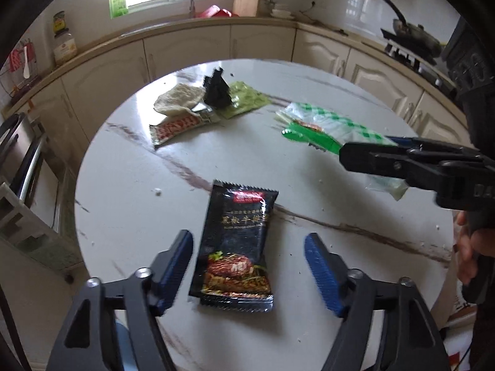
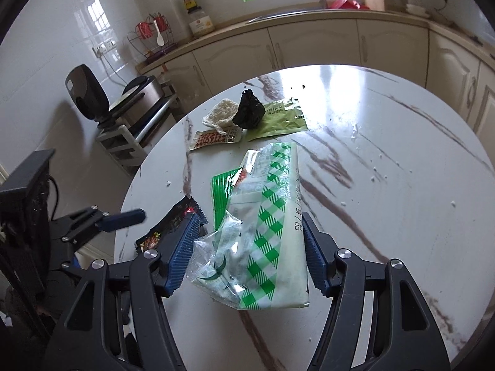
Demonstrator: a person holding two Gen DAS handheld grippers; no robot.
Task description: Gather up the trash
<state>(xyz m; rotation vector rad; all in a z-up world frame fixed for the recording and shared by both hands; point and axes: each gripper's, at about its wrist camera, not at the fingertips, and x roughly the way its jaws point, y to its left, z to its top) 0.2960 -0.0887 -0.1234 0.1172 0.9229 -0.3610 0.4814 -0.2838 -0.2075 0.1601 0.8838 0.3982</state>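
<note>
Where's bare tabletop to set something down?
Free: right half of the marble table, beyond the green-checked bag, only crumbs. Also the strip between the black sauce packet and the far pile. Crowded: far pile around the crumpled black wrapper.

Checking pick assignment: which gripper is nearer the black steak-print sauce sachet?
Left. The left gripper straddles the black steak-print sauce sachet, open; the right gripper sits to its right around the green-checked clear plastic bag.
</note>
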